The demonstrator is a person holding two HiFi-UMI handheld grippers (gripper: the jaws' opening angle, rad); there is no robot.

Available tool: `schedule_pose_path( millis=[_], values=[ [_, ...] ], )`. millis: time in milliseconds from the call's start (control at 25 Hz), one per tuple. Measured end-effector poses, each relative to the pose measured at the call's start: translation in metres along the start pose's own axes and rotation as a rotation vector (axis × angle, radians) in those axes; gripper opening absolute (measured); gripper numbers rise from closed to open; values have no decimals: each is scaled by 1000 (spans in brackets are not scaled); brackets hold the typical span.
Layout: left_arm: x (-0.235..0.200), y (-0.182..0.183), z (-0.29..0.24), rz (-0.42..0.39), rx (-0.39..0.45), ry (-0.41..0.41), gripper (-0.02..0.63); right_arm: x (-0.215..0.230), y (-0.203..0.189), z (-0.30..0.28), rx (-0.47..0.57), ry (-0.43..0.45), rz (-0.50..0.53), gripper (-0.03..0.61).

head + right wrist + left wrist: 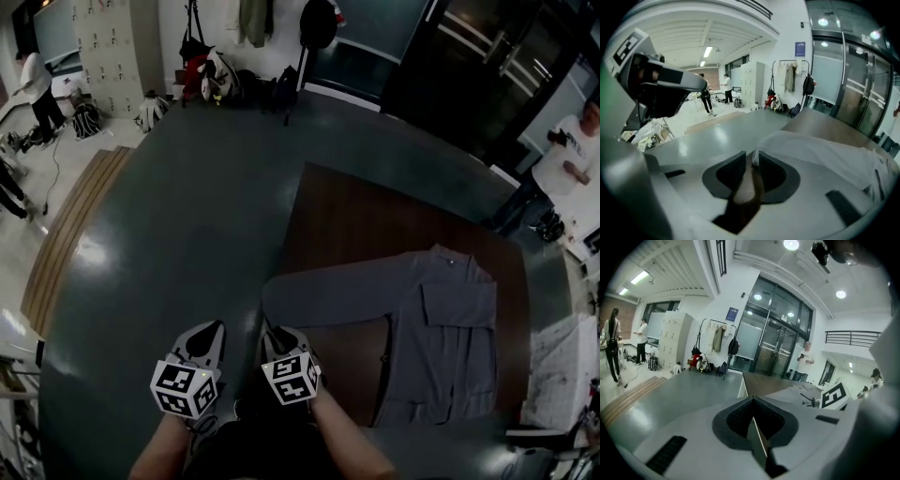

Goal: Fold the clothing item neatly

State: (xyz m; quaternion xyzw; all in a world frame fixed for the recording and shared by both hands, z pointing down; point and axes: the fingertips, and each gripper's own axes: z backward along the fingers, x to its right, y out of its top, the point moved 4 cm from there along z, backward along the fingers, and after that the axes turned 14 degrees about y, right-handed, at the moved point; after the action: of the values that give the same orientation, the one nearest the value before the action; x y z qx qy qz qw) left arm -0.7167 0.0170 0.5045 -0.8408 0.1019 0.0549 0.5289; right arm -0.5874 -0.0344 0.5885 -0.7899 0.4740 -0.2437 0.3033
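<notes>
As the shirt [450, 328] lies flat on the table [356, 216], one sleeve [328, 300] toward me, my right gripper [277, 332] is at its cuff, jaws slightly apart for pinching; my left gripper [210, 330] is closed, empty.

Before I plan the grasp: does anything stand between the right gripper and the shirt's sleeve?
Nothing visible does. The right gripper is at the end of the sleeve of the shirt, its jaws slightly apart at the cuff edge on the table.
</notes>
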Motion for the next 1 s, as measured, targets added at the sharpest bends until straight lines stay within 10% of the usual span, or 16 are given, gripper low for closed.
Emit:
schedule_pose_path(
  millis=[1000],
  values=[
    [13, 5, -3, 18, -26, 84, 8, 28, 9, -4, -7, 66, -48, 14]
  ],
)
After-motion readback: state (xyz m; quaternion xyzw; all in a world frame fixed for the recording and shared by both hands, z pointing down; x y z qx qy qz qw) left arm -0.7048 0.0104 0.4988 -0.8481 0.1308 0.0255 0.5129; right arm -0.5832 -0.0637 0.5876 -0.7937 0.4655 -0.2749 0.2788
